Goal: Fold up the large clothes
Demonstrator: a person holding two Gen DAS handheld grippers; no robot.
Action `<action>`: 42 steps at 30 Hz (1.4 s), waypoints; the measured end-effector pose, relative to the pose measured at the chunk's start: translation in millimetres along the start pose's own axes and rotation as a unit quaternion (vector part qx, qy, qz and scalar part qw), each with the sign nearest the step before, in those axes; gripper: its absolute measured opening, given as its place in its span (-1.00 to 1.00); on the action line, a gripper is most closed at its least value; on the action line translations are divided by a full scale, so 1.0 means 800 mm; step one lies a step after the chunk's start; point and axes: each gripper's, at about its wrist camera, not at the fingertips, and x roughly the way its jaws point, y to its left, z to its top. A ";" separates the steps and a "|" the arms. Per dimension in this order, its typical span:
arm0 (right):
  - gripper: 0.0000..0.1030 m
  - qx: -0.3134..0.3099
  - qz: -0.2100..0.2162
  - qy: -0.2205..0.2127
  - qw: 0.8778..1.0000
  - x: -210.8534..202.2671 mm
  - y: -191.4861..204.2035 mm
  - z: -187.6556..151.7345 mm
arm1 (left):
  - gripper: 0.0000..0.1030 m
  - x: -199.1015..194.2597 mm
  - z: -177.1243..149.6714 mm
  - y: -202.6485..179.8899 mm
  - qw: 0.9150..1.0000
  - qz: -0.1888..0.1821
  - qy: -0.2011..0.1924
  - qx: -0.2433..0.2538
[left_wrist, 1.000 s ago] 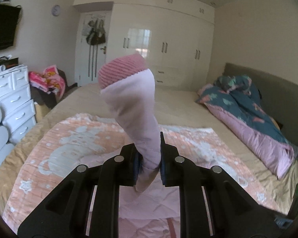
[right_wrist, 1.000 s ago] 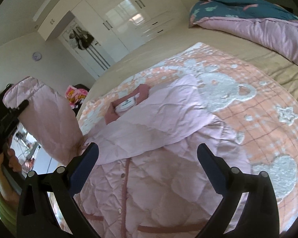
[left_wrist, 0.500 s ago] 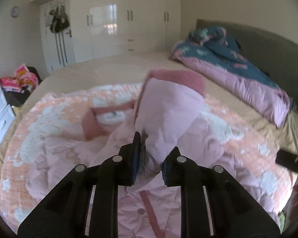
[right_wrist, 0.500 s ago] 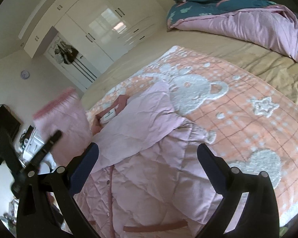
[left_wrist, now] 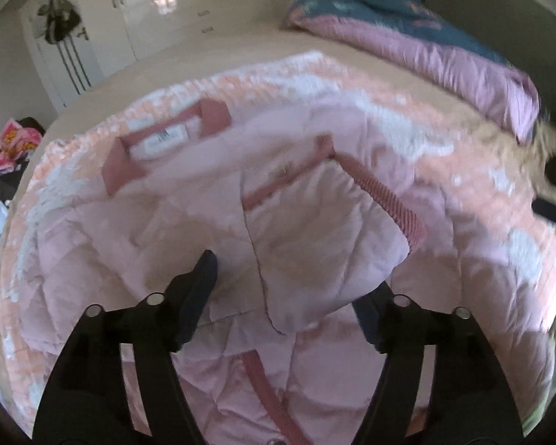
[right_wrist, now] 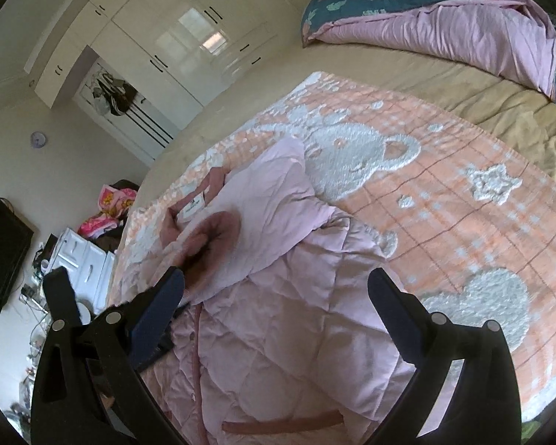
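Behind your work stands a wall of glossy white wardrobes (right_wrist: 189, 48), and a teal-and-pink duvet (right_wrist: 444, 15) is heaped at the far side of the tan bed (right_wrist: 370, 70). Spread over the bed is a peach blanket with white bears (right_wrist: 463, 222), and on it lies your pink quilted jacket (right_wrist: 278, 333), front up, its collar and white label (left_wrist: 159, 141) toward the wardrobes. One sleeve (left_wrist: 326, 244) is folded in across the chest, its darker ribbed cuff (left_wrist: 389, 200) pointing to the right in the left wrist view. Your left gripper (left_wrist: 289, 289) hangs over that sleeve with its jaws opening; the sleeve's end lies between the fingers, but the pads do not press on it. Your right gripper (right_wrist: 278, 289) hovers above the lower half of the jacket, jaws spread wide, with nothing in them. To the left, beyond the bed's edge, you can see a white chest of drawers (right_wrist: 85, 256) and a dark screen (right_wrist: 3, 252) on the wall.
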 end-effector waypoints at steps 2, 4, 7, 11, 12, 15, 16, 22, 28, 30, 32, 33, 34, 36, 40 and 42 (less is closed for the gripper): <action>0.92 -0.001 0.000 0.005 1.000 0.004 0.001 -0.002 | 0.58 0.005 -0.009 -0.004 1.000 -0.012 0.023 0.011; 0.92 -0.002 -0.001 0.007 1.000 0.007 0.002 -0.003 | 0.74 0.004 -0.022 -0.006 0.999 -0.026 0.037 0.021; 0.92 -0.004 0.000 0.016 1.000 0.016 0.006 -0.006 | 0.80 -0.007 -0.037 0.001 0.998 -0.050 0.038 0.011; 0.92 -0.014 0.007 0.036 0.999 0.033 0.018 -0.015 | 0.82 -0.025 -0.046 0.039 0.997 -0.066 0.031 -0.037; 0.92 -0.018 0.009 0.041 0.999 0.037 0.022 -0.017 | 0.82 -0.029 -0.048 0.048 0.997 -0.058 0.027 -0.042; 0.92 -0.027 0.016 0.059 0.998 0.055 0.035 -0.027 | 0.82 -0.045 -0.049 0.088 0.996 -0.038 0.011 -0.074; 0.92 -0.031 0.018 0.067 0.997 0.064 0.041 -0.031 | 0.82 -0.050 -0.050 0.105 0.995 -0.032 0.005 -0.090; 0.92 -0.052 0.029 0.097 0.993 0.110 0.074 -0.056 | 0.82 -0.076 -0.062 0.195 0.983 -0.007 -0.025 -0.181; 0.89 -0.050 0.028 0.119 0.991 0.155 0.082 -0.077 | 0.82 -0.098 -0.088 0.263 0.966 0.004 -0.050 -0.254; 0.66 -0.038 0.023 0.131 0.990 0.170 0.077 -0.082 | 0.82 -0.101 -0.095 0.276 0.962 0.009 -0.053 -0.266; 0.41 -0.044 0.009 0.125 0.991 0.176 0.076 -0.084 | 0.82 -0.102 -0.099 0.288 0.959 0.010 -0.055 -0.277; 0.31 -0.046 0.006 0.121 0.992 0.177 0.075 -0.083 | 0.82 -0.102 -0.104 0.296 0.957 0.011 -0.057 -0.285; 0.09 -0.046 0.010 0.116 0.992 0.177 0.074 -0.082 | 0.82 -0.102 -0.107 0.302 0.954 0.011 -0.057 -0.293; -0.26 -0.050 0.018 0.109 0.993 0.174 0.075 -0.079 | 0.82 -0.099 -0.112 0.313 0.951 0.008 -0.058 -0.305; -0.69 -0.129 0.026 0.067 0.989 0.151 0.108 -0.068 | 0.82 -0.097 -0.118 0.326 0.945 0.002 -0.058 -0.321; -0.70 -0.166 0.035 0.041 0.985 0.137 0.132 -0.055 | 0.82 -0.098 -0.121 0.331 0.944 -0.001 -0.060 -0.324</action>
